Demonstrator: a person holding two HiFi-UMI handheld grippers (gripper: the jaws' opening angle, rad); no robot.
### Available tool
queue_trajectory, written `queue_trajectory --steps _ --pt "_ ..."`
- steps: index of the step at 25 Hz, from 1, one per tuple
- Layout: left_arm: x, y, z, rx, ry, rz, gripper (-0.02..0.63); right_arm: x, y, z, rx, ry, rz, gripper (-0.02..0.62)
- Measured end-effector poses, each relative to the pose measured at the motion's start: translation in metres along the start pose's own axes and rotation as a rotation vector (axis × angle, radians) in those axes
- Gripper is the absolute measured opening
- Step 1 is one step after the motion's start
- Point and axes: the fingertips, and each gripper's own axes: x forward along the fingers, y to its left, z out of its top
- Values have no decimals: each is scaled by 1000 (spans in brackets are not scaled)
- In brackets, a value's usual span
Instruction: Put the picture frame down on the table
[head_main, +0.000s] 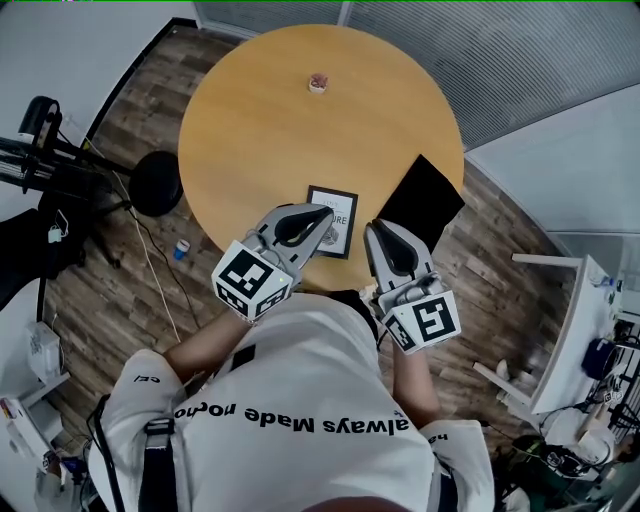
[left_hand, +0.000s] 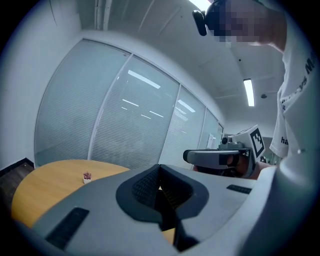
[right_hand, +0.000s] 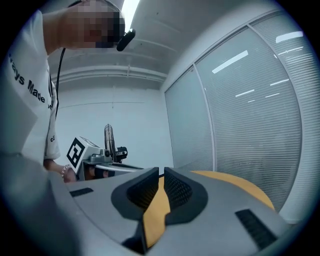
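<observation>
1. Nearest in the head view is the person's white shirt (head_main: 300, 400), with both forearms reaching out past the counter's near rim.
2. The left gripper (head_main: 326, 212) hangs over that rim. Its own view shows its fingers (left_hand: 145, 187) clenched tip to tip on nothing, with only a dark wedge and a sliver of counter behind them.
3. Just beside it is the right gripper (head_main: 375, 227). In the right gripper view its fingers (right_hand: 176, 190) are drawn in to a thin slit. We see only the yellow countertop through the slit, and they grasp nothing.
4. Each gripper view catches the other gripper side-on, marker cube included. The head view gives us both only from above.
5. The picture frame (head_main: 336, 225) lies flat and face up on the counter (head_main: 250, 150), close to the near rim. The left gripper's tip overlaps its top-left corner in the head view, and we cannot tell whether they touch. The right gripper's tip is just to the frame's right. Neither gripper view shows the frame, since both look level across the counter.
6. A flat black panel (head_main: 423, 200) lies just right of the frame, at the counter's rim.
7. Farther on, well apart from the frame, a small potted plant (head_main: 318, 83) stands toward the far side. The left gripper view shows it too, but the right does not.
8. Beyond is a glass wall with blinds (left_hand: 125, 115). The gripper views show it upright, while the head view shows only its foot.
</observation>
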Motion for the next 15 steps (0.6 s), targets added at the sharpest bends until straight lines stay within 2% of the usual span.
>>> queue_trajectory --steps 15 --pt "-18 -22 49 72 -76 9 25 -25 19 51 -49 -73 21 54"
